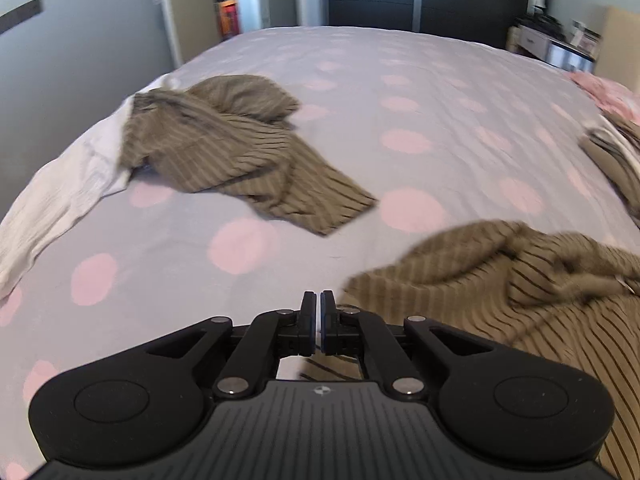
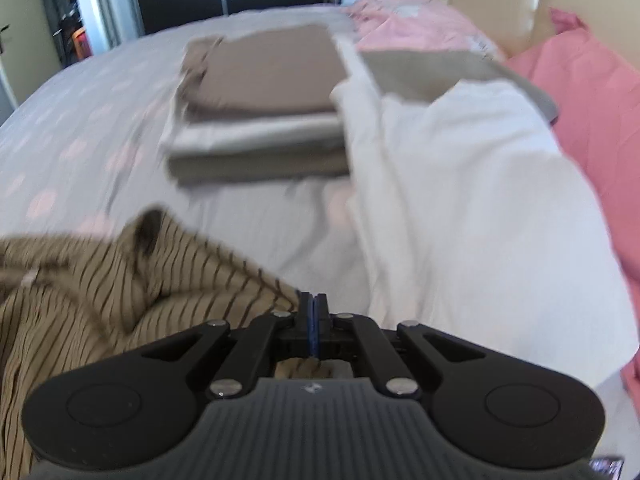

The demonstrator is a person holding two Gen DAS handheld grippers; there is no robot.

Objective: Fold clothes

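A tan garment with dark stripes lies crumpled on the bed, low and to the right in the left wrist view. In the right wrist view the same striped garment is low and to the left. My left gripper is shut at its left edge, with striped cloth showing under the fingers. At the garment's right edge my right gripper is also shut, again with cloth beneath the fingers. A second striped tan garment lies bunched farther off to the left.
The bed has a lilac cover with pink dots. A white cloth lies at its left edge. A stack of folded beige and grey clothes sits ahead of the right gripper, beside a white garment and pink pillows.
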